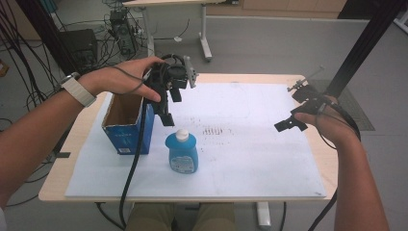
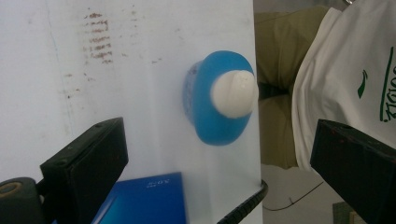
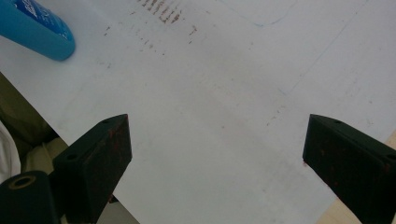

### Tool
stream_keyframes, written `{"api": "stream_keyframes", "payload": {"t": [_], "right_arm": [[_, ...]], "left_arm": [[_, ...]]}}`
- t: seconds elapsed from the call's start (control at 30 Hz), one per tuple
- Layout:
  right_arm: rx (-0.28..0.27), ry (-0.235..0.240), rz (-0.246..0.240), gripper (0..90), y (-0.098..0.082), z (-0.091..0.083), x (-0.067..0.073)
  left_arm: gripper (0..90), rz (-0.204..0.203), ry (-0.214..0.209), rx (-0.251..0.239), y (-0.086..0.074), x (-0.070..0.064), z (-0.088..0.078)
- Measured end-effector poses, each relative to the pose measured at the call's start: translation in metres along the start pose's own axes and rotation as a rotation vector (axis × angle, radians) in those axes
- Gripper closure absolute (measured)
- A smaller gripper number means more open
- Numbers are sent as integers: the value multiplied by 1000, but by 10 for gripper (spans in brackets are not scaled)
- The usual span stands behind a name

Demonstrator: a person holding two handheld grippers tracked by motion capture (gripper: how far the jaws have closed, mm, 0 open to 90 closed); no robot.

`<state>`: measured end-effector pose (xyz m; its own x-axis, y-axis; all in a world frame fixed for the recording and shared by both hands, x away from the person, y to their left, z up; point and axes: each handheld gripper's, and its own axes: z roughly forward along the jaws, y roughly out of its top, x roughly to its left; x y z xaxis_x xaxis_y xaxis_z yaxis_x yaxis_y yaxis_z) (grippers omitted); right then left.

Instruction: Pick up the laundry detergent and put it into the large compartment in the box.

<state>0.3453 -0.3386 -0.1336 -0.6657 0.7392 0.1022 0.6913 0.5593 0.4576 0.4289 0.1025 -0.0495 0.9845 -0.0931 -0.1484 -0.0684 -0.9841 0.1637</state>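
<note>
A squat blue plastic bottle with a white cap (image 1: 182,153) is seen upright on the white sheet covering the wooden surface (image 1: 269,159), just beside an open blue cardboard box (image 1: 126,126). The left tongs (image 1: 169,107) are held above the bottle, pointing down at it, jaws spread wide with nothing between them. The right tongs (image 1: 296,107) are held well apart from the bottle near the sheet's right edge, also wide open and empty
</note>
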Motion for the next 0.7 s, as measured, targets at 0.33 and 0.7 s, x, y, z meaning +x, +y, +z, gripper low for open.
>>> {"api": "stream_keyframes", "payload": {"t": [0.33,0.7], "right_arm": [[-4,3,2,77,-3,1,0],[-6,3,4,78,-5,0,0]], "left_arm": [[52,18,1,7,3,-4,12],[57,5,-6,12,7,-6,21]]}}
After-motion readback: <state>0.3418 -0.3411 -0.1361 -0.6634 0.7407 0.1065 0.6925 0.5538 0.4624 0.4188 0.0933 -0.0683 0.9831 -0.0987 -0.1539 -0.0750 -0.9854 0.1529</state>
